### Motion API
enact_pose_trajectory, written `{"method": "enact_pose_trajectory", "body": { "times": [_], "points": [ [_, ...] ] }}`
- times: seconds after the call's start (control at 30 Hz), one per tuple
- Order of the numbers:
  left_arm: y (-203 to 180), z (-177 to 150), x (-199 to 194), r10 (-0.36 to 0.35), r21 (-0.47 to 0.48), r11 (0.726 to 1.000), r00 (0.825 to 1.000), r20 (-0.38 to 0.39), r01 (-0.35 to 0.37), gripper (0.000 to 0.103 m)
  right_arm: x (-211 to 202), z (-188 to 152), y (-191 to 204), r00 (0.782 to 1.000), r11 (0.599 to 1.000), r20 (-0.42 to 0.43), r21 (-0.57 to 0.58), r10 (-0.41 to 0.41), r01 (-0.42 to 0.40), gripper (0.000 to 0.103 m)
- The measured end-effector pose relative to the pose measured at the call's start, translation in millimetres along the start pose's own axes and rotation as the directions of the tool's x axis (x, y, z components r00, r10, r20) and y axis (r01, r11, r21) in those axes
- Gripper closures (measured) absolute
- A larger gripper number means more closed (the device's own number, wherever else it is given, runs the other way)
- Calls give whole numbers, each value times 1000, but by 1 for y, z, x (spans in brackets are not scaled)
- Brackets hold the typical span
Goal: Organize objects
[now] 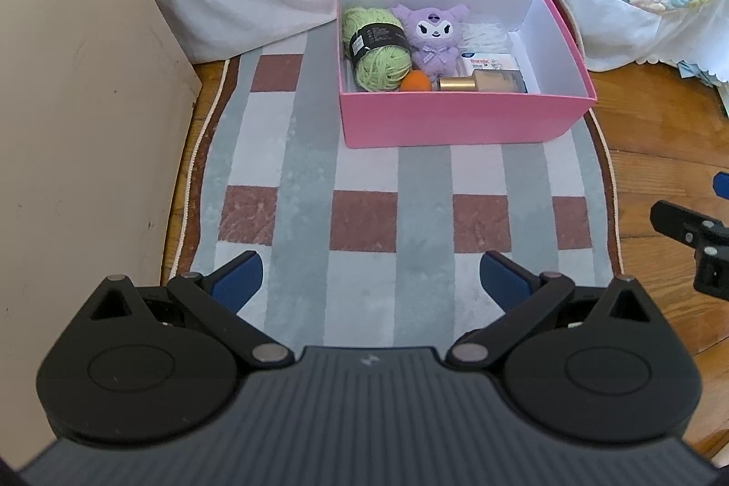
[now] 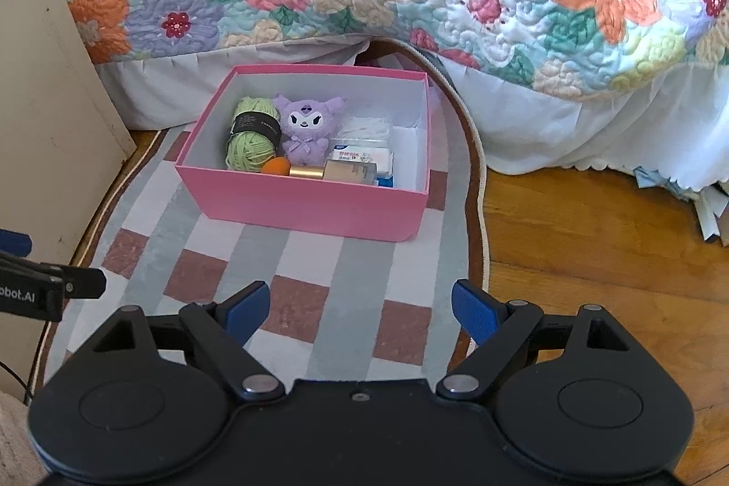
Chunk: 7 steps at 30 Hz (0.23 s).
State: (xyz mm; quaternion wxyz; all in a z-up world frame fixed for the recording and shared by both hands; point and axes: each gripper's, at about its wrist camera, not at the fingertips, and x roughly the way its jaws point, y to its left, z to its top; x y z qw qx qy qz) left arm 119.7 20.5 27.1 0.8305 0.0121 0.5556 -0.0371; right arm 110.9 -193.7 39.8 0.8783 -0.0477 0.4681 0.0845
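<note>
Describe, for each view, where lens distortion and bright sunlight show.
Left wrist view: the pink cardboard box has bowed edges, and sunlight brightens the wooden floor. Right wrist view: the checked rug curves, and the white bed skirt is washed out.

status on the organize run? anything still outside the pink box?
Looks near done: green yarn, purple plush, orange ball, foundation bottle and small packets lie in the pink box. In hand: nothing; left gripper and right gripper are open. No loose items visible on the rug.
</note>
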Motion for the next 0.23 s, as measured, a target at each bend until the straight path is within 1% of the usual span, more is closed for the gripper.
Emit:
{"method": "enact_pose_trajectory", "body": {
  "times": [0.17, 0.23],
  "points": [
    [2, 2, -2, -7, 2, 1000, 1000, 13, 7, 0, 0, -1, -3, 1000, 1000, -10, 14, -5, 5, 13],
    [2, 3, 0, -1, 5, 1000, 1000, 4, 1, 0, 1, -2, -6, 1000, 1000, -10, 11, -6, 6, 13]
  ]
}}
